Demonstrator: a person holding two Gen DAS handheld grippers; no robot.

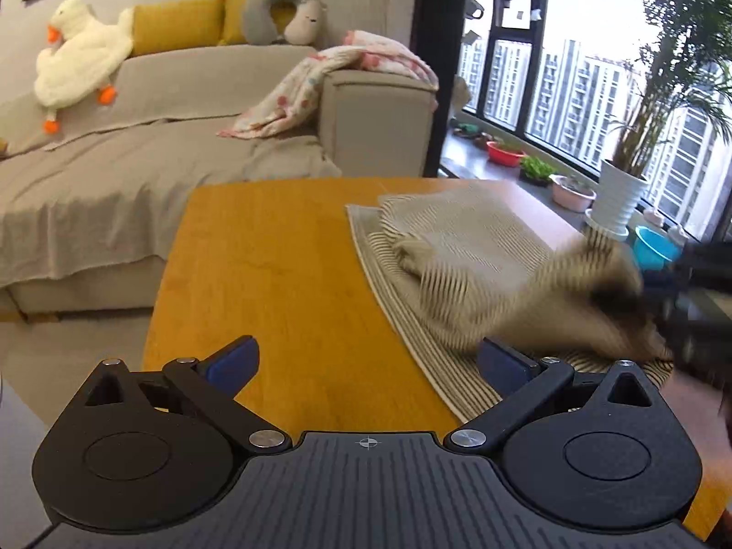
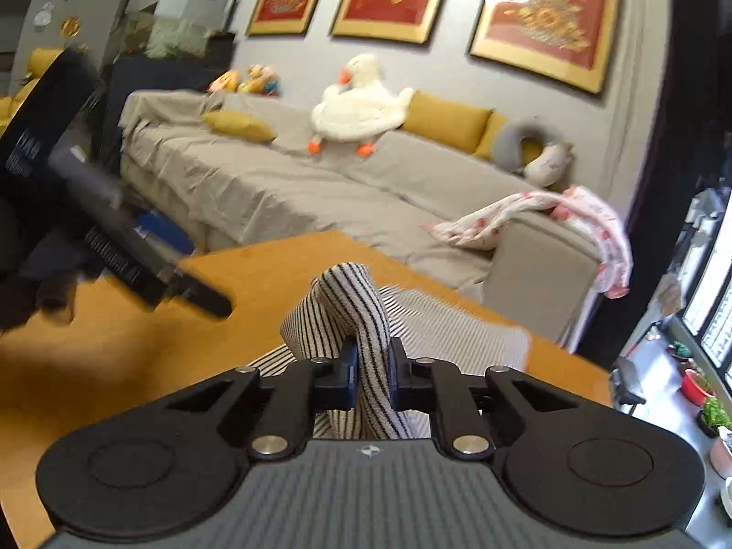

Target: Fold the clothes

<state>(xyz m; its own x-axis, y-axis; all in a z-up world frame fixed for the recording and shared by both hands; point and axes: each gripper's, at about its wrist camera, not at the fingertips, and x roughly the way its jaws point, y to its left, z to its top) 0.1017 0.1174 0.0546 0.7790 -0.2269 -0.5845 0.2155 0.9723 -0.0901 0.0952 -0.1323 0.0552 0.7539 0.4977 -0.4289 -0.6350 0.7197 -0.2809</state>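
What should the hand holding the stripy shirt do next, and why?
Probably carry the pinched fold across and lay it down on the rest of the striped shirt. The right gripper is shut on a lifted bunch of it, while the left gripper is open and holds nothing over the wooden table.

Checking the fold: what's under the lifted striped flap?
More of the same striped garment, lying on the wooden table. The right gripper pinches the flap; anything beneath the lower layers is covered.
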